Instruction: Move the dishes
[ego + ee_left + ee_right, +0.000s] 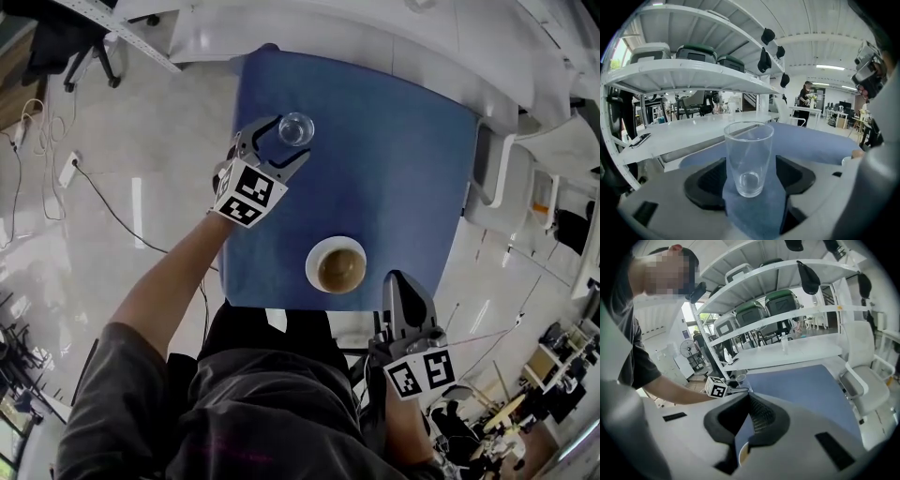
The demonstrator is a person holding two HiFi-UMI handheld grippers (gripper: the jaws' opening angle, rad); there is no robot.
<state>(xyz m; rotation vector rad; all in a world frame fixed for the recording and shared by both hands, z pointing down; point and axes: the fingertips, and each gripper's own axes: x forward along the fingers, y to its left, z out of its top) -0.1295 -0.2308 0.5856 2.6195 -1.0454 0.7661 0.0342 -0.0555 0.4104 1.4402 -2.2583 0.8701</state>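
A clear empty glass (296, 128) (748, 157) stands upright near the far left corner of the blue table (394, 169). My left gripper (292, 139) (750, 177) is open, one black pad on each side of the glass's base, with slight gaps showing. A white bowl of brown liquid (337, 265) sits near the table's front edge. My right gripper (399, 279) (749, 397) hovers just right of the bowl at the table's front edge, its jaws shut on nothing. Only the bowl's rim (742, 453) shows under the jaws in the right gripper view.
White shelving (693, 70) with green-lidded bins runs beyond the table's far edge. A white chair (497, 173) (862, 380) stands at the table's right side. Cables and a power strip (67, 169) lie on the floor to the left. The person's legs are against the front edge.
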